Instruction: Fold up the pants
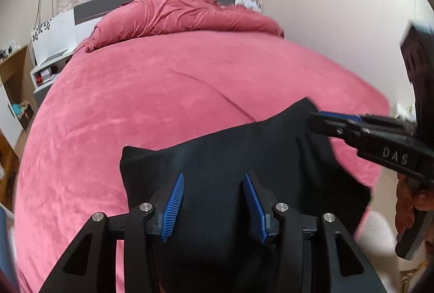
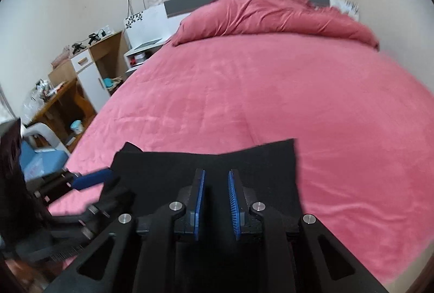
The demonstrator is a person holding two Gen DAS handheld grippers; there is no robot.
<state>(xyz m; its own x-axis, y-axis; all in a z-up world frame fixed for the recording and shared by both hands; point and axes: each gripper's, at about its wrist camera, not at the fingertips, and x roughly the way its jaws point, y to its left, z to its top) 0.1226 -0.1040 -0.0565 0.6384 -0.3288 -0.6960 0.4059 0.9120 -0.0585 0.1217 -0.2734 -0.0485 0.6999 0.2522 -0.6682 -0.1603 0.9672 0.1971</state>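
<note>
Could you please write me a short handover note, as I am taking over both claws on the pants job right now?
Left claw: open, pads apart over the black pants, gripping nothing.
Right claw: pads close together with a gap showing; it sits at the pants' right edge, and whether it pinches cloth cannot be told.
Pants: a dark flat bundle at the near edge of the pink bed, under both claws.
Done: they look at least partly folded, with a straight far edge.
Left: check the right grip, finish any remaining fold, smooth the bundle and let go.

Pink bed (image 2: 271, 103); black pants (image 2: 217, 157) near edge; bunched duvet (image 2: 271, 16) beyond.
</note>
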